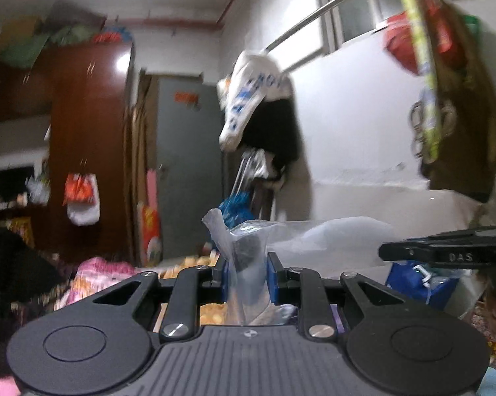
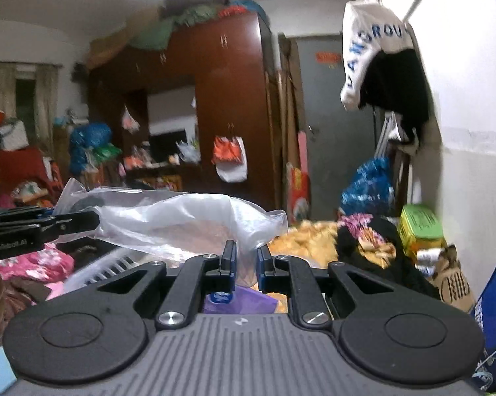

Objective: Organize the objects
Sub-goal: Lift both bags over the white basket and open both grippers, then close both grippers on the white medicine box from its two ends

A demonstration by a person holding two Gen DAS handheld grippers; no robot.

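Note:
A clear plastic bag (image 1: 320, 241) is held up in the air between both grippers, stretched across the views. My left gripper (image 1: 247, 274) is shut on one end of the bag, with a dark object inside it showing between the jaws. My right gripper (image 2: 246, 257) is shut on the other end of the bag (image 2: 182, 224). The right gripper's fingers (image 1: 446, 252) show at the right of the left wrist view. The left gripper's fingers (image 2: 40, 224) show at the left of the right wrist view.
A cluttered bed with pink and yellow bedding (image 2: 307, 237) lies below. A brown wardrobe (image 2: 228, 99) and a grey door (image 2: 330, 132) stand ahead. A blue bag (image 2: 492, 323) and a cardboard box (image 2: 452, 283) sit at the right. Clothes (image 2: 380, 66) hang from a wall rail.

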